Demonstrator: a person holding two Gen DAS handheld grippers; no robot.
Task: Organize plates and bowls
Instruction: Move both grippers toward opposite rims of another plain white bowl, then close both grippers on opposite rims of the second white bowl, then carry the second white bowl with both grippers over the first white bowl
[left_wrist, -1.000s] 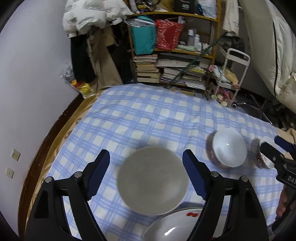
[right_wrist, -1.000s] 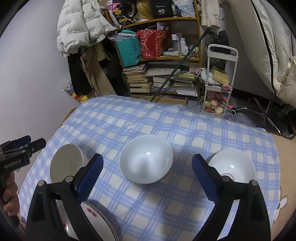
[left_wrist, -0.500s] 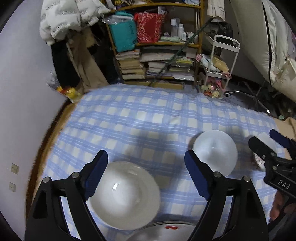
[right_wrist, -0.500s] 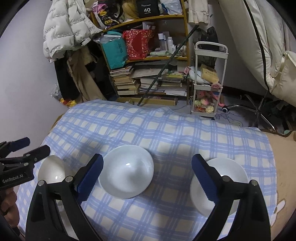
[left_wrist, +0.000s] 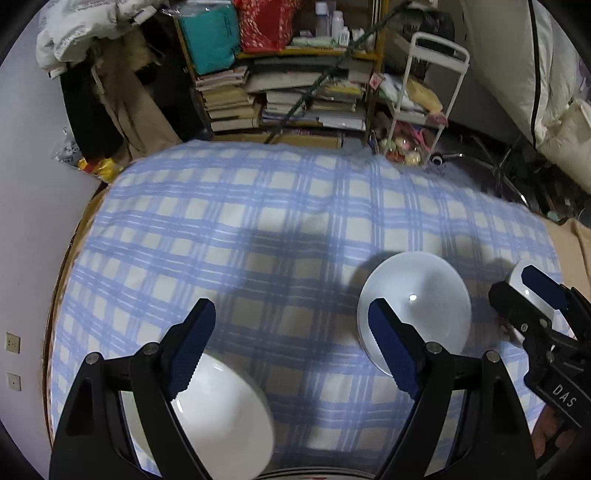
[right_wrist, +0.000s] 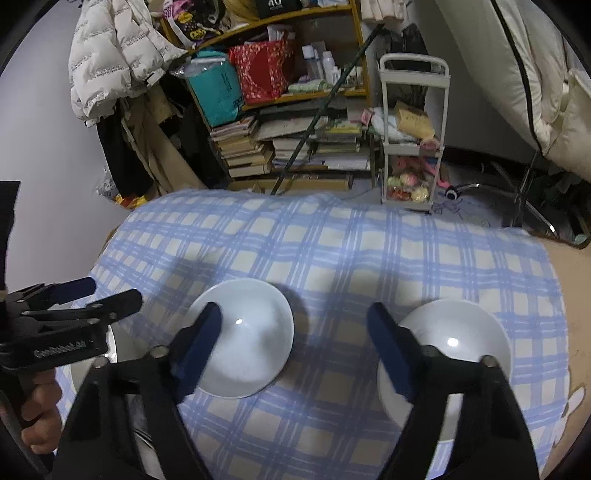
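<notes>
Middle bowl (right_wrist: 242, 341) sits on the checked cloth (right_wrist: 332, 251), a second bowl (right_wrist: 454, 339) well apart to its right. My right gripper (right_wrist: 293, 345) hangs over the gap between them, jaws just been closing in, nothing between them. My left gripper (left_wrist: 291, 343) gapes wide and empty, one finger over a third bowl (left_wrist: 221, 417) at the near edge.
</notes>
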